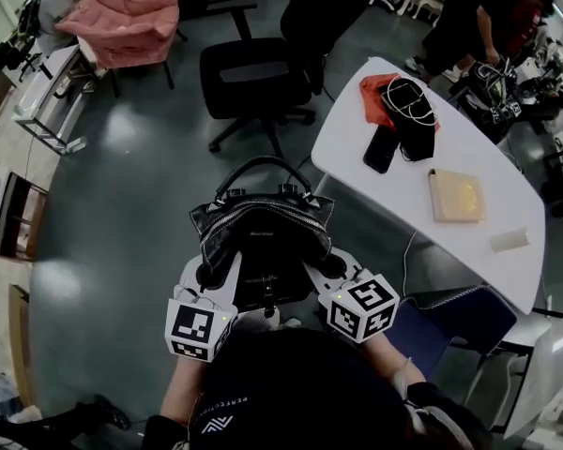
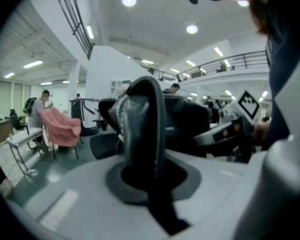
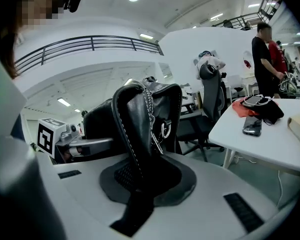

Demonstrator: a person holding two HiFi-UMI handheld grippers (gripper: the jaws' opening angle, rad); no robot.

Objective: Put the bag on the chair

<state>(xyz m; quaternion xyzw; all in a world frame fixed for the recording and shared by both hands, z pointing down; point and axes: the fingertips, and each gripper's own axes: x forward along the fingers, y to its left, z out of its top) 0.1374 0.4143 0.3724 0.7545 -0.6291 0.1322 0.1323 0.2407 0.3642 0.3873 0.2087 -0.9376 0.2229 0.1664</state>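
Note:
A black leather handbag [image 1: 263, 228] with a loop handle and zip top hangs in the air in front of me, held from both sides. My left gripper [image 1: 209, 272] is shut on its left end, with the leather pinched between the jaws [image 2: 147, 176]. On the bag's right end my right gripper [image 1: 330, 266] is shut as well, gripping near a metal ring [image 3: 145, 176]. A black office chair [image 1: 253, 78] stands on the floor beyond the bag, its seat bare. It also shows in the right gripper view as the chair [image 3: 210, 104] behind the bag.
A white table [image 1: 507, 181] at the right carries an orange cloth [image 1: 375, 90], a phone [image 1: 380, 148], a black pouch [image 1: 415, 115] and a tan book [image 1: 455, 195]. A pink armchair [image 1: 122, 22] stands far left. One person [image 1: 483, 17] stands by the table's far end.

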